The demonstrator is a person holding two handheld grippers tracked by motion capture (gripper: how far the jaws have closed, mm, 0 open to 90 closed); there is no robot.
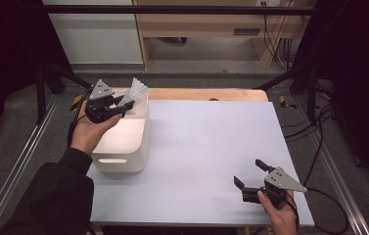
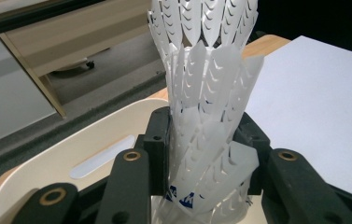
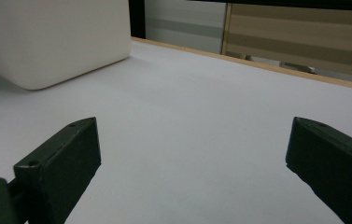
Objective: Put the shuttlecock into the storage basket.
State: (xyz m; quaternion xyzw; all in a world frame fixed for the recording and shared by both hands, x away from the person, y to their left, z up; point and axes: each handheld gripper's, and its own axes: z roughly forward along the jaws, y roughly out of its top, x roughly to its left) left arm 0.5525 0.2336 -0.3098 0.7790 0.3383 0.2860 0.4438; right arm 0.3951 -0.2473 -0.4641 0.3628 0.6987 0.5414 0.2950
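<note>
At the near right edge of the pale worktop (image 1: pixel 206 161), right gripper (image 1: pixel 251 177) low, jaws wide apart, nothing between. Farther left, white bin (image 1: pixel 123 142) at the worktop's side. Above its far end, left gripper (image 1: pixel 123 105) clamped on white shuttlecock (image 1: pixel 137 90). Beyond, grey carpet floor (image 1: pixel 206 78), wooden furniture (image 1: pixel 206 22), cables (image 1: pixel 319 132).

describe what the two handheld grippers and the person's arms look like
Both the left gripper and the right gripper are black two-jaw tools, each topped by a grey three-cornered plate dotted with small holes. The left gripper view shows brass-coloured pivot rings on its linkages. A black cable trails from each. The left arm wears a black long sleeve.
</note>
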